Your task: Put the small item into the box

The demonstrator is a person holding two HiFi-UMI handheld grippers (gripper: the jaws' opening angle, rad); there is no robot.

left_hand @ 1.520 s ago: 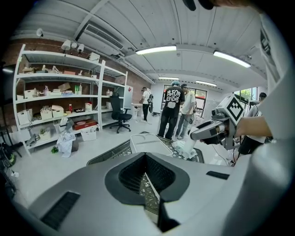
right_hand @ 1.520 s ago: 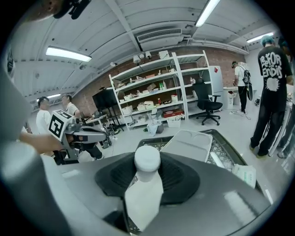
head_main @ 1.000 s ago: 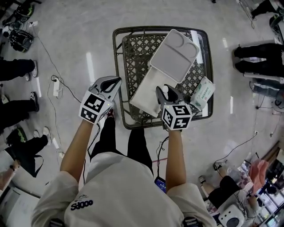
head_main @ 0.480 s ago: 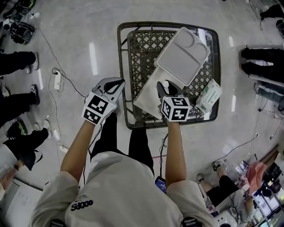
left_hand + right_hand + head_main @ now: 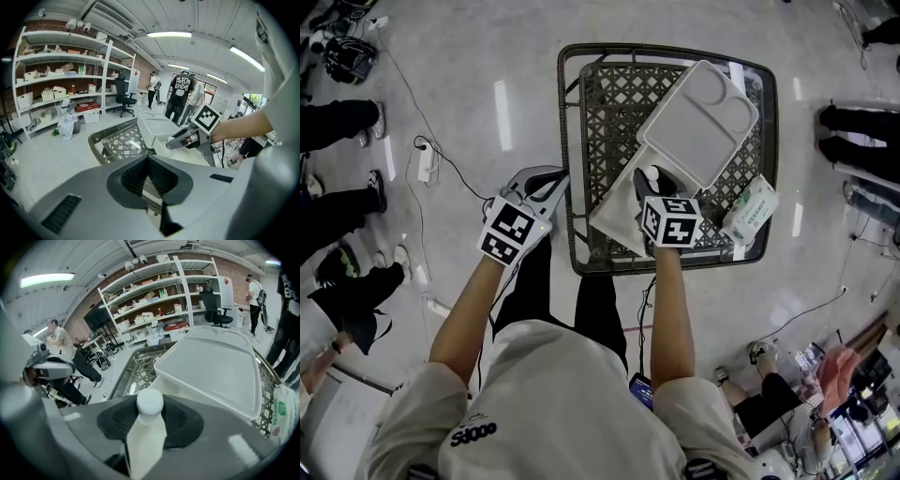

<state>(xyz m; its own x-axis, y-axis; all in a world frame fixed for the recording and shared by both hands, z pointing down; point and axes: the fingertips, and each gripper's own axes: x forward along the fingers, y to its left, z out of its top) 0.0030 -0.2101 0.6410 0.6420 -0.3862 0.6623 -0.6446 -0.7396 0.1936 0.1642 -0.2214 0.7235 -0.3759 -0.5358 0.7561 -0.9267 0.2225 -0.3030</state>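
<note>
A small white bottle [image 5: 145, 434] with a round cap stands between the jaws of my right gripper [image 5: 150, 420], which is shut on it. In the head view that gripper [image 5: 651, 178] holds the bottle [image 5: 650, 173] over the near part of the open white box [image 5: 614, 214], whose hinged lid [image 5: 701, 122] lies flat beyond it. The lid [image 5: 215, 366] fills the right gripper view. My left gripper [image 5: 549, 180] hovers at the table's left edge, jaws shut and empty [image 5: 149, 174]. The left gripper view shows the right gripper [image 5: 187, 137] over the box [image 5: 157, 127].
The box rests on a small square table [image 5: 574, 187] with a dark lattice top. A green-and-white tissue pack [image 5: 750, 211] lies at its right edge. Cables and a power strip [image 5: 423, 161] run over the floor at left. People stand around; shelves [image 5: 61, 70] line the wall.
Both grippers have sunk toward the table. The right one, still shut on the bottle, dropped more and now sits lower over the open box.
</note>
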